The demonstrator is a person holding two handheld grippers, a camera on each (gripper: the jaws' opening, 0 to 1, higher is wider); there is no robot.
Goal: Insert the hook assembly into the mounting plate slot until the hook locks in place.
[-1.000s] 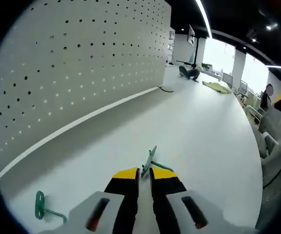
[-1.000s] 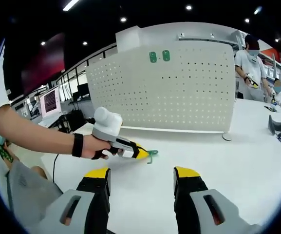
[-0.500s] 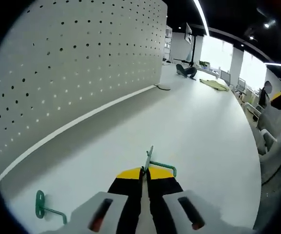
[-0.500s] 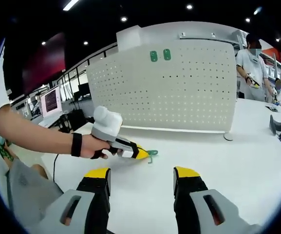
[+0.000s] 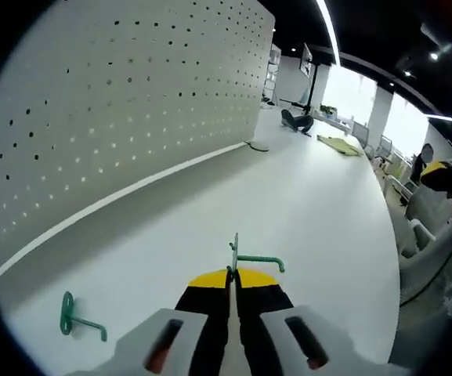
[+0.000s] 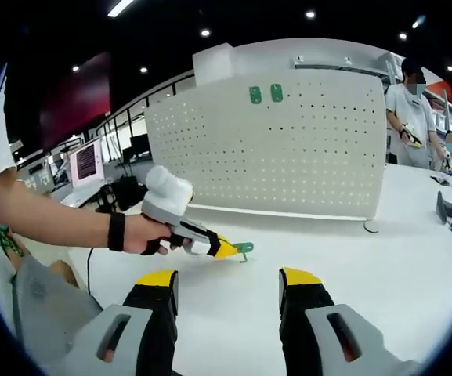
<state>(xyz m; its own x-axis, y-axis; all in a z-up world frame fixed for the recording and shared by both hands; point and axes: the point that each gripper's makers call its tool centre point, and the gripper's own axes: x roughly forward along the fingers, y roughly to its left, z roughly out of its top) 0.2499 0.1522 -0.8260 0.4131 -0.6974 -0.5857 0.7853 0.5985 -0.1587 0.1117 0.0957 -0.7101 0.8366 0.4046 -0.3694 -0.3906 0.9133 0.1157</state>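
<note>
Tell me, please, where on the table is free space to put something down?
Bare table runs from the right gripper to the pegboard. It is crowded where the left gripper grips a green hook; a second hook lies near the pegboard foot.

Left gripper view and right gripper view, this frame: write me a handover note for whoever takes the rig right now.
Left tool: shut on a green hook, lifted just off the white table.
Right tool: open, empty, hovering over the table.
A second green hook lies on the table near the pegboard. Two green pieces already sit high on the board.
Done: hook gripped.
Left: carry it to the pegboard, push it into a slot until it locks.
</note>
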